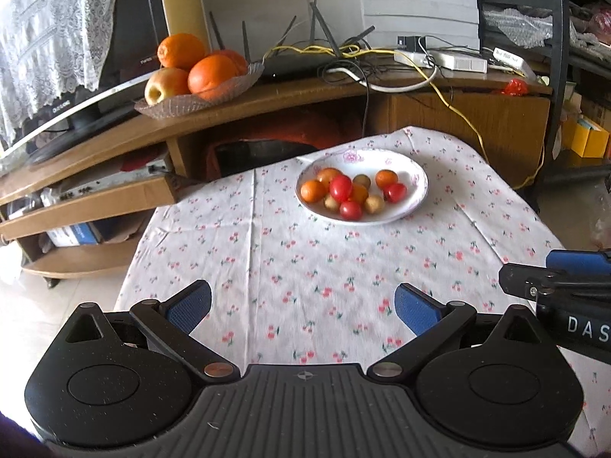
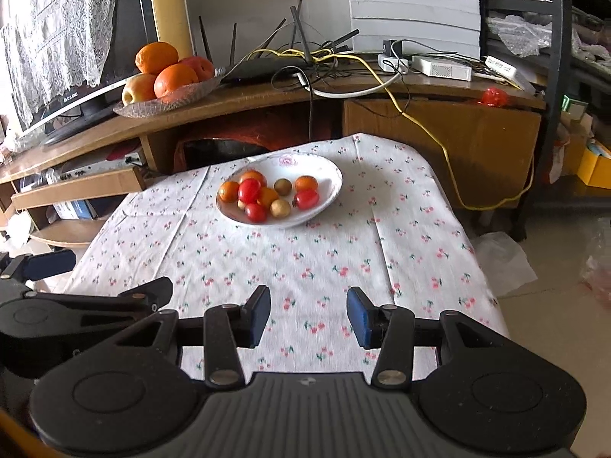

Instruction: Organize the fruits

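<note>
A white plate point(image 1: 414, 175) point(image 2: 328, 175) holds several small fruits: red tomatoes point(image 1: 340, 187) point(image 2: 249, 190), orange ones point(image 1: 312, 191) point(image 2: 306, 183) and brownish ones point(image 1: 373, 204) point(image 2: 283, 186). It stands at the far side of a small table under a cherry-print cloth point(image 1: 305, 267) point(image 2: 305, 259). My left gripper point(image 1: 303, 307) hovers over the near half of the cloth, open wide and empty. My right gripper point(image 2: 308, 315) is beside it on the right, also open and empty. Each gripper shows at the edge of the other's view.
Behind the table runs a wooden TV stand point(image 1: 286, 95) point(image 2: 267, 95). On it sit a glass dish point(image 1: 233, 84) point(image 2: 145, 108) with oranges point(image 1: 212, 72) and an apple point(image 1: 165, 84), a router point(image 1: 305, 63) and tangled cables point(image 1: 450, 107). A plastic bag point(image 2: 504, 259) lies on the floor at right.
</note>
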A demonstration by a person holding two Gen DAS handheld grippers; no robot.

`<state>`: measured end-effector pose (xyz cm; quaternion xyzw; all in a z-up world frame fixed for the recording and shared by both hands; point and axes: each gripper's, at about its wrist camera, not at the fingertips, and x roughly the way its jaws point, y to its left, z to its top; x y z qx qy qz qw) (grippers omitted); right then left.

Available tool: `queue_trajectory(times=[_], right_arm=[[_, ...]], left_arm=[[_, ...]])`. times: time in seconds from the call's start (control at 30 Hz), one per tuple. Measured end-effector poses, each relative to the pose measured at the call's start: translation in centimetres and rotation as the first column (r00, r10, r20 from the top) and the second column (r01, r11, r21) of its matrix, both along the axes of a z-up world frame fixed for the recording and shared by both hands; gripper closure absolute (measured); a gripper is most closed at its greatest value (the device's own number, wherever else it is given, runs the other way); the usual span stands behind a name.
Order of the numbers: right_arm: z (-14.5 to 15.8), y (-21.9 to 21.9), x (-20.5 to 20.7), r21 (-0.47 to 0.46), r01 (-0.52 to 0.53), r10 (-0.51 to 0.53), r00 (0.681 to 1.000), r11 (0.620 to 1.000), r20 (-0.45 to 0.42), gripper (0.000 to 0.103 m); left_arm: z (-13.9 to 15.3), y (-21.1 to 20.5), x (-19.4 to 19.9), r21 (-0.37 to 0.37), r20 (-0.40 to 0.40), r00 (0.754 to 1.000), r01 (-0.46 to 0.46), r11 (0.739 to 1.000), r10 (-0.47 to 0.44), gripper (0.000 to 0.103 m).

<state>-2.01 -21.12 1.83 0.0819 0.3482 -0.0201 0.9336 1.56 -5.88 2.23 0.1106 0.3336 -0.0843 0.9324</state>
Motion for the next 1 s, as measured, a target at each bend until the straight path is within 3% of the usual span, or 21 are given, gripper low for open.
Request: queue_trajectory(times=[0.63, 1.0], right_arm=[[-0.7, 1.6, -3.6, -0.017, -0.033, 0.033, 0.999, 0.999, -0.036, 0.058], [-1.2, 2.0, -4.1, -0.024, -0.039, 0.038, 0.998, 0.999, -0.047, 0.058]], left_arm=[[-1.3, 2.3, -2.7, -0.102, -0.142, 0.99, -0.035, 0.994, 0.021, 0.0], [-1.8, 2.5, -3.2, -0.089, -0.138, 0.99, -0.035, 0.995, 0.022, 0.0]])
